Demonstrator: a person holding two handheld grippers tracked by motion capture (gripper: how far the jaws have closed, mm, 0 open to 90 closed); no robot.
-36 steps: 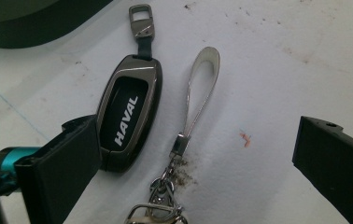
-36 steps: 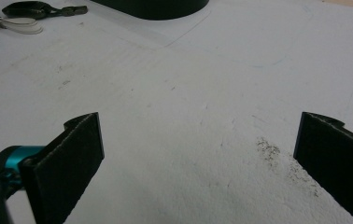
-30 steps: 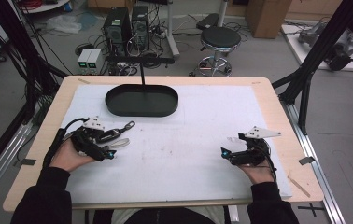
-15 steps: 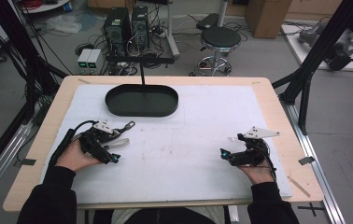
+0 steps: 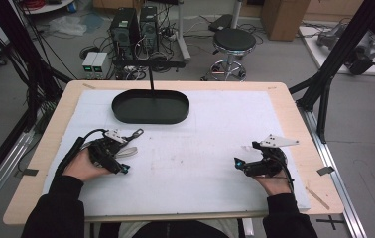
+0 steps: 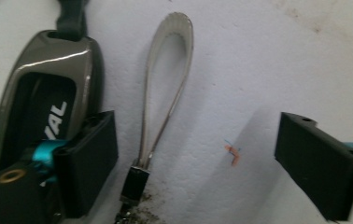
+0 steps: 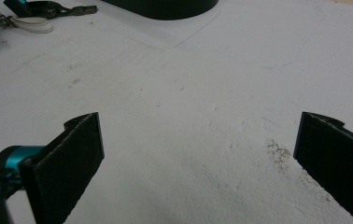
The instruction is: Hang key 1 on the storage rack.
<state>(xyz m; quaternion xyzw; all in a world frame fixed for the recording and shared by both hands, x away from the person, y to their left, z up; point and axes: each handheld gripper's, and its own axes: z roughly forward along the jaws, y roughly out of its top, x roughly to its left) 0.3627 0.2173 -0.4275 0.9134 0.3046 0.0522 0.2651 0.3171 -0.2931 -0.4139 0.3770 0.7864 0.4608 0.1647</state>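
The left gripper (image 6: 198,158) has just been closing its jaws, though they are standing released around a silver wire loop (image 6: 167,79) lying on the white mat (image 6: 268,60) at upper centre, untouched. A dark carabiner (image 6: 44,98) is lying at the frame's left. The right gripper (image 7: 198,163) is hovering wide open over bare mat.
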